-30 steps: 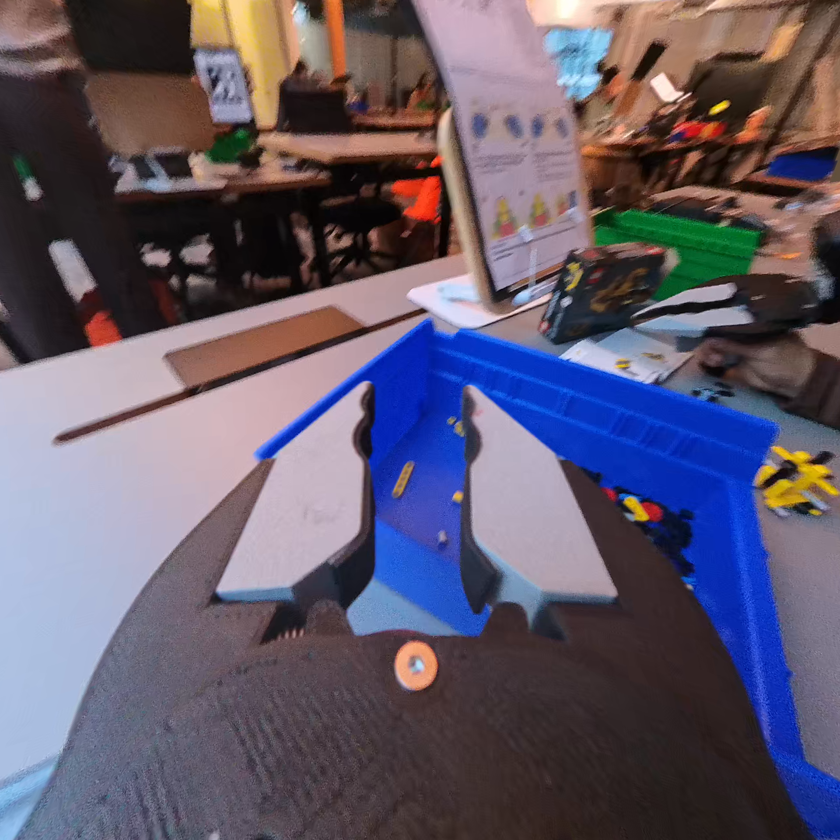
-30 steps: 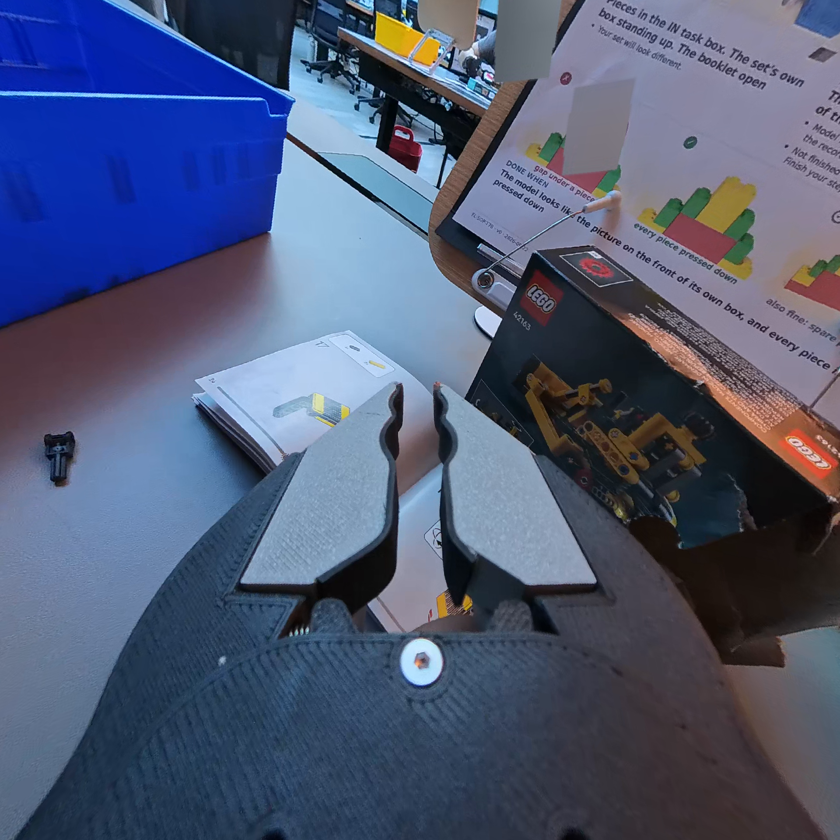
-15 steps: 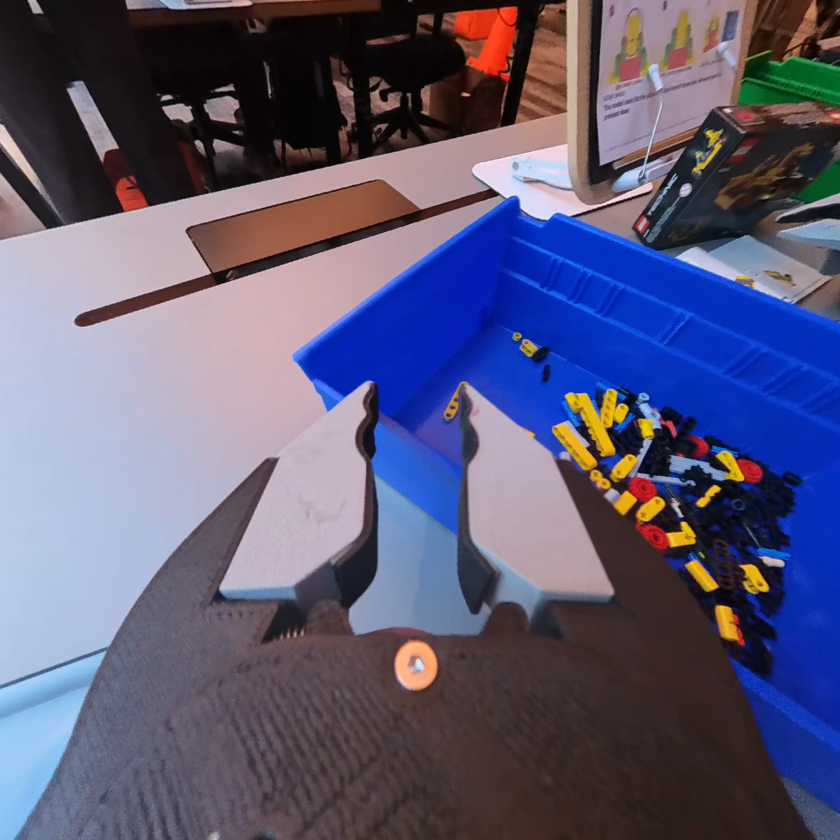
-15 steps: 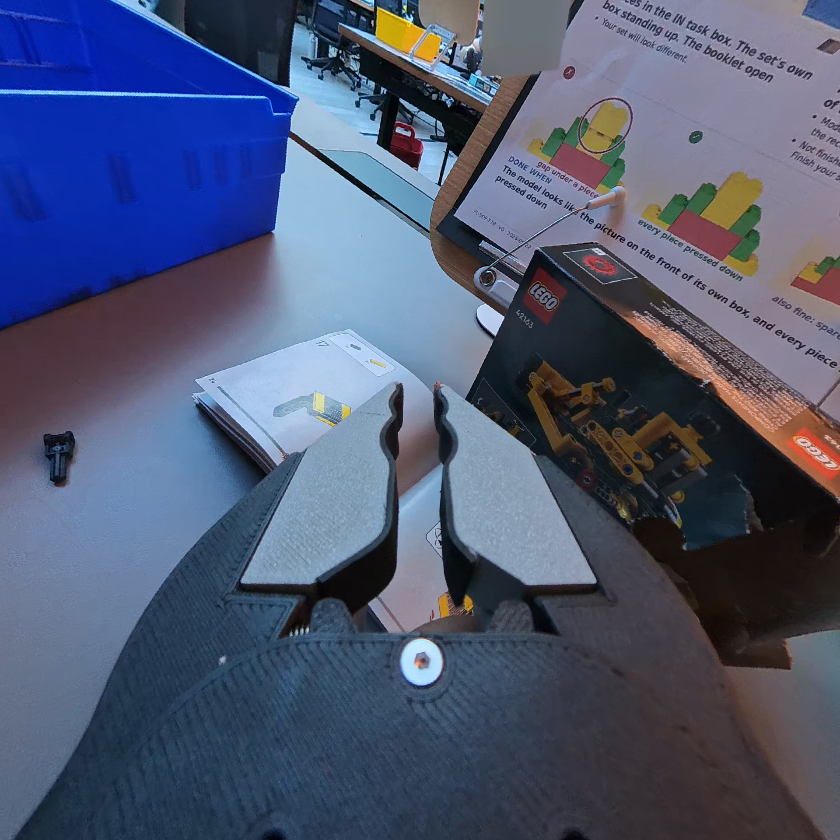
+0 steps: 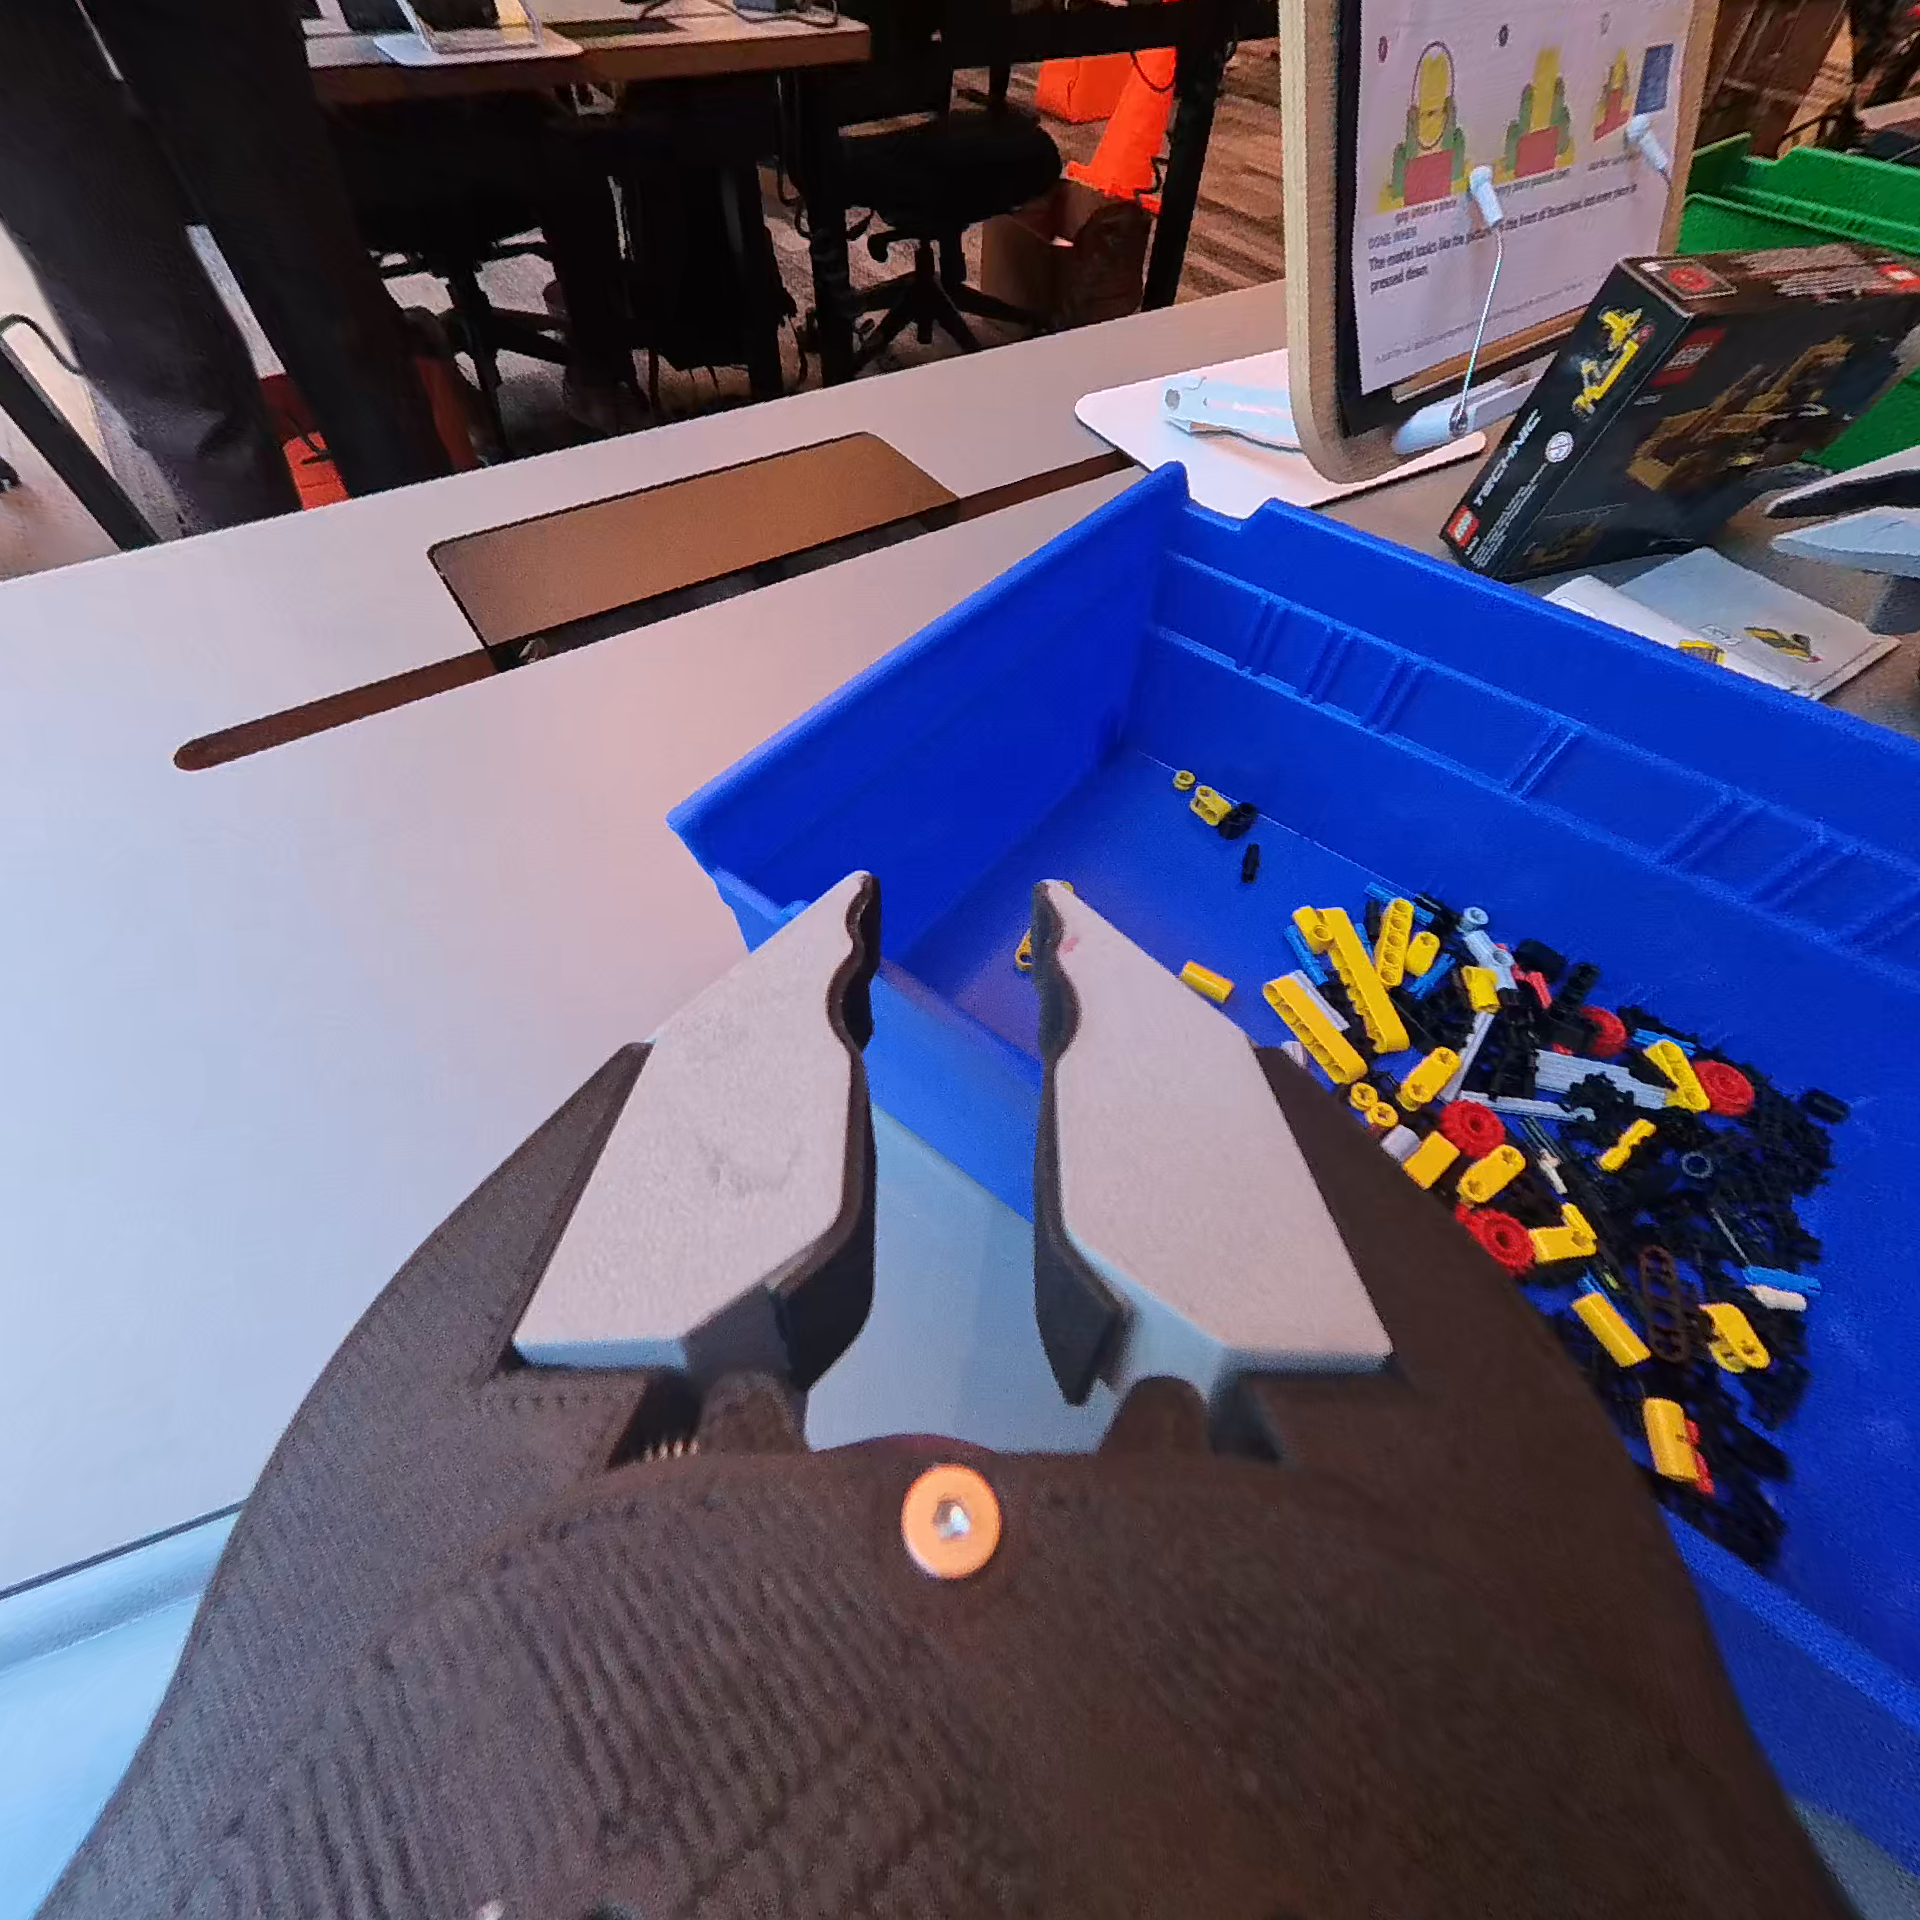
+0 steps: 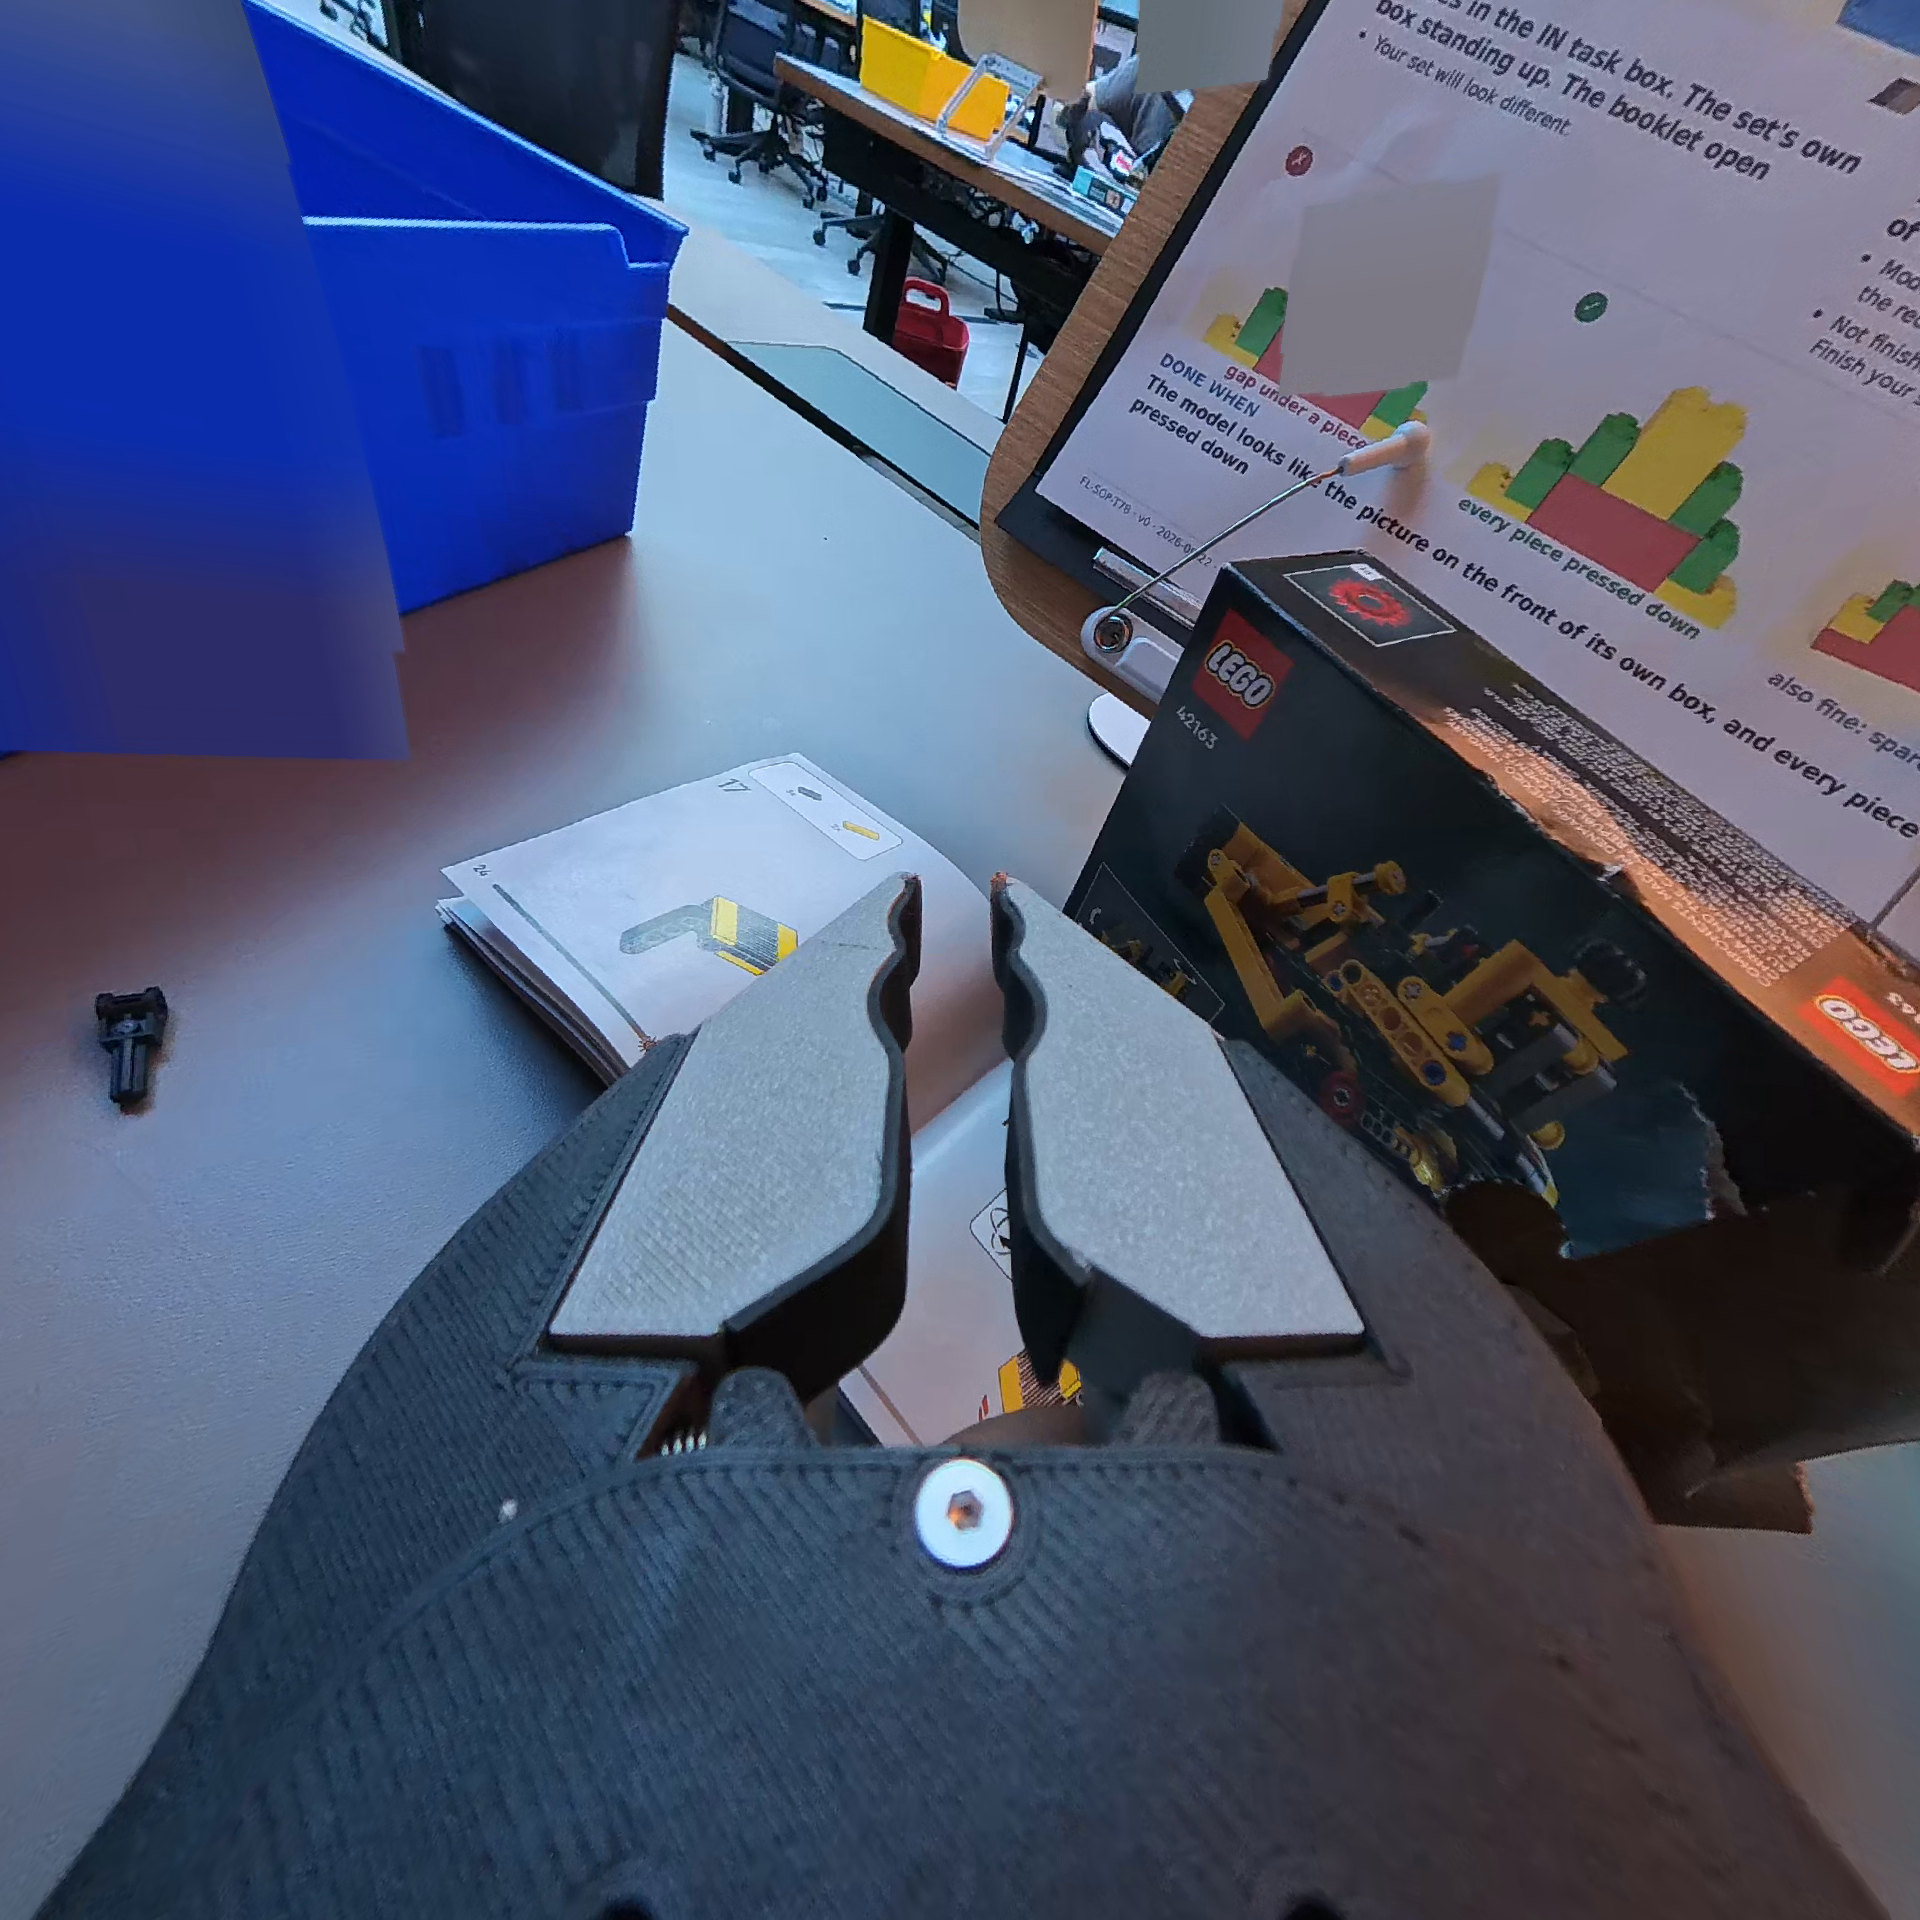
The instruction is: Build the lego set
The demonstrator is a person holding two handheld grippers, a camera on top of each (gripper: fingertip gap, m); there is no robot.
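The left tool [image 5: 954, 904], parted and empty, hangs over the near rim of the blue bin [image 5: 1455, 665] holding loose lego pieces [image 5: 1538, 1101], while the right tool [image 6: 954, 883], slightly parted and empty, hovers above the open instruction booklet [image 6: 665, 894] beside the lego box [image 6: 1455, 935] on the desk [image 6: 260, 1195].

The blue bin's [image 5: 935, 717] near left corner floor lies bare, reachable from above, while loose lego pieces [image 5: 1558, 1122] crowd its right half. On the other side, the set's box [image 6: 1455, 935] and the sign stand [image 6: 1049, 499] wall off the right, the open booklet [image 6: 665, 894] covers the middle, and bare tabletop [image 6: 312, 1195] spreads left around one small black pin [image 6: 130, 1042].
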